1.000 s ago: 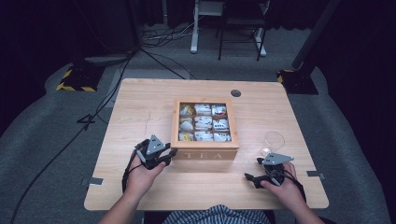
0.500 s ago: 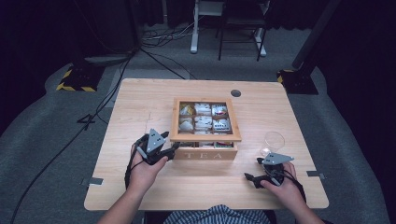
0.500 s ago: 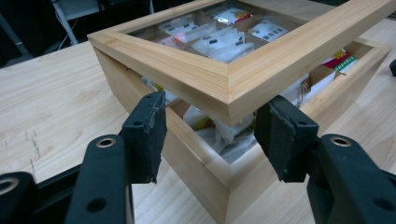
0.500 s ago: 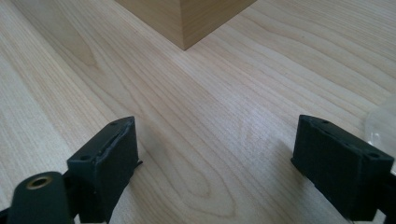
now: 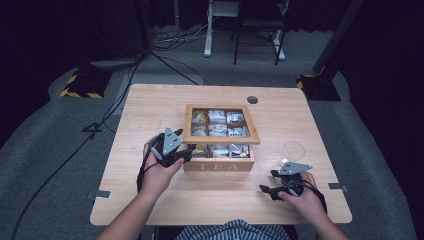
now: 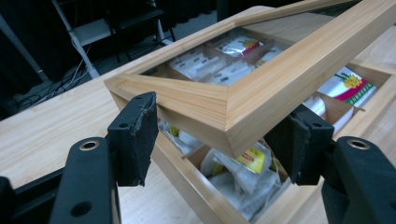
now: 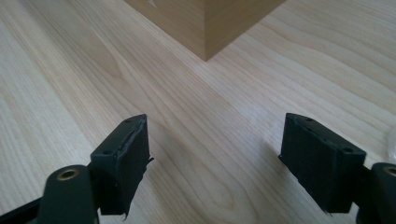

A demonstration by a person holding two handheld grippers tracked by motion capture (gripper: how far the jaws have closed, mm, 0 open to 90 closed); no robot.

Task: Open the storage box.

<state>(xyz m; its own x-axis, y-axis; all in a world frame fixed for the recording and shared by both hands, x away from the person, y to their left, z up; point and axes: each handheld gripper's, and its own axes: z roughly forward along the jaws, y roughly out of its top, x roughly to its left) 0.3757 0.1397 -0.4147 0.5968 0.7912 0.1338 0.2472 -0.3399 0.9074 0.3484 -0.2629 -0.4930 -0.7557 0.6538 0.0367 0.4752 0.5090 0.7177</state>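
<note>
Left claw (image 6: 219, 135) jaws just opening, lid (image 6: 261, 84) corner between, pads not pressing; lid part-raised over tea box (image 5: 220, 165). Right claw (image 5: 272, 187) apart, closing slightly, nothing between, bare desk (image 5: 210, 200) nr front-right corner.

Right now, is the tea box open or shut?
Partly open. The lid is tilted up off the tea box, with its corner between the left gripper jaws, tea bags showing underneath.

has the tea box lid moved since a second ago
Yes. The lid has lifted at its front edge, away from the box, which stays put on the table; the left tongs, just opening, straddle its corner.
</note>
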